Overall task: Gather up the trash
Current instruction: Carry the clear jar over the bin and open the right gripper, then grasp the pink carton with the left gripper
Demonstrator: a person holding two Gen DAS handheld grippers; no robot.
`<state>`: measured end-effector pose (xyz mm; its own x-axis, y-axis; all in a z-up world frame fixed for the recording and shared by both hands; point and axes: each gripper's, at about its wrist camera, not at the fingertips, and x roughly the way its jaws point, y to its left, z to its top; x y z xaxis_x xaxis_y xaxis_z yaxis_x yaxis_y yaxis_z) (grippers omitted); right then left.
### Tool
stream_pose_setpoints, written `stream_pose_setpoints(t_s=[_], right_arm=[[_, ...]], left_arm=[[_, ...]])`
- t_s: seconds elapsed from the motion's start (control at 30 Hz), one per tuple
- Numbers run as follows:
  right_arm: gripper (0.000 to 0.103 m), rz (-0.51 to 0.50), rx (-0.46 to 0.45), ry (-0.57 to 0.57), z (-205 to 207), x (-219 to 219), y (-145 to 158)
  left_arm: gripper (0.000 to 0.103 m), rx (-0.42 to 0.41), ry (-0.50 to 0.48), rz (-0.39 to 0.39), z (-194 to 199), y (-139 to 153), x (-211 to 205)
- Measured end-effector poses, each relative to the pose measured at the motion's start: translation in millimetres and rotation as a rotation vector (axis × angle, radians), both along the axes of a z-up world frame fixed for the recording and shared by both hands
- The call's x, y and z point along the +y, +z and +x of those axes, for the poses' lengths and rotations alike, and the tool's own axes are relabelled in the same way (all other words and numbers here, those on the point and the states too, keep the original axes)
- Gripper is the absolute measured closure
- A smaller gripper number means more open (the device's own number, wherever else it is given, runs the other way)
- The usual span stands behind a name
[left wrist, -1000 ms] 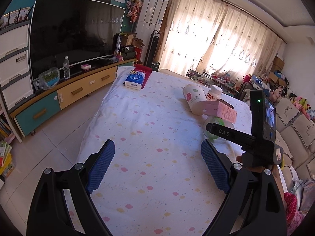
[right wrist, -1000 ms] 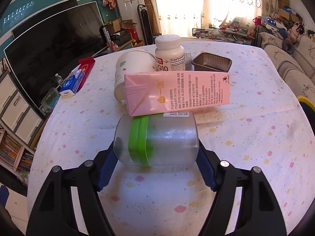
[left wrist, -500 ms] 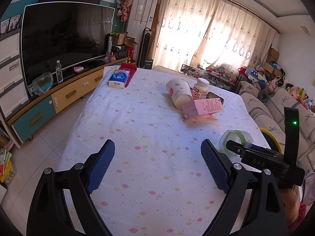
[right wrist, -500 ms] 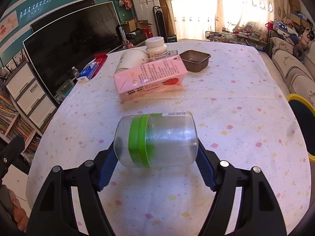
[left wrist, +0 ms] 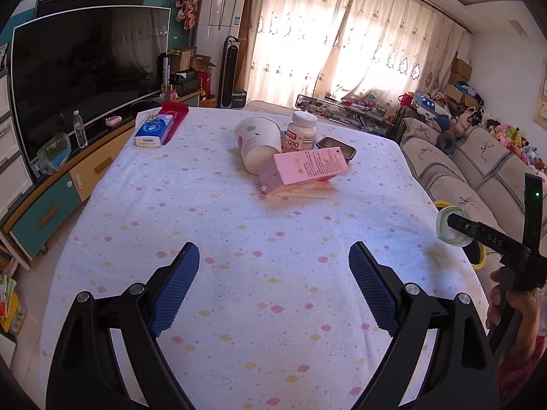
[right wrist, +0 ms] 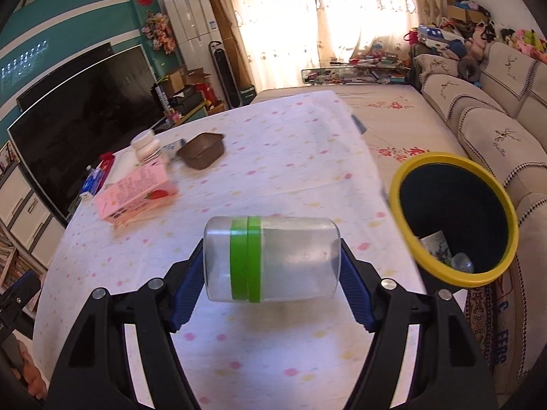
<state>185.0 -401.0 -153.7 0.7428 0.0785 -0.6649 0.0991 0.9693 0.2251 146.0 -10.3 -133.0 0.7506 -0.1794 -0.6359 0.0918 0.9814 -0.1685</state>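
My right gripper (right wrist: 271, 275) is shut on a clear plastic jar with a green band (right wrist: 270, 259), held sideways above the table's right edge. A yellow-rimmed black bin (right wrist: 454, 218) stands just right of the table with some trash inside. On the far half of the table lie a pink carton (left wrist: 304, 169), a white paper cup (left wrist: 258, 143) on its side, a white supplement bottle (left wrist: 301, 133) and a brown tray (left wrist: 336, 145). My left gripper (left wrist: 273, 290) stands open over bare tablecloth at the near side. In the left wrist view the jar (left wrist: 451, 225) shows at the right edge.
A blue tissue pack (left wrist: 154, 131) and a red box (left wrist: 174, 114) lie at the table's far left corner. A TV (left wrist: 85, 71) on a low cabinet lines the left wall. A sofa (right wrist: 485, 119) runs along the right, behind the bin.
My right gripper has carried the jar away from the pile to the table's right edge, and the bin has come into view. My left gripper has drawn back toward the near side.
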Motion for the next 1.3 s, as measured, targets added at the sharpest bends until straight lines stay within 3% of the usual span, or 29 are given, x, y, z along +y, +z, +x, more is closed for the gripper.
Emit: stream_pose_setpoints(t_s=[0.37, 0.63, 0.67, 0.97, 1.3], right_arm=[[0.036, -0.034, 0.035, -0.214, 18, -132, -22], [0.035, -0.022, 0.116, -0.288, 50, -178, -56], [0.03, -0.005, 0.122, -0.298, 52, -183, -59], [0.024, -0.007, 0.078, -0.329, 45, -181, -52], [0.024, 0.014, 0.086, -0.281, 54, -162, -55]], left_arm=[[0.015, 0.017, -0.032, 0.026, 25, 1, -45], [0.015, 0.049, -0.06, 0.051, 44, -6, -67], [0.015, 0.051, -0.064, 0.057, 45, -8, -67], [0.015, 0.043, -0.089, 0.116, 72, -10, -69], [0.015, 0.009, -0.132, 0.26, 126, -9, -60]])
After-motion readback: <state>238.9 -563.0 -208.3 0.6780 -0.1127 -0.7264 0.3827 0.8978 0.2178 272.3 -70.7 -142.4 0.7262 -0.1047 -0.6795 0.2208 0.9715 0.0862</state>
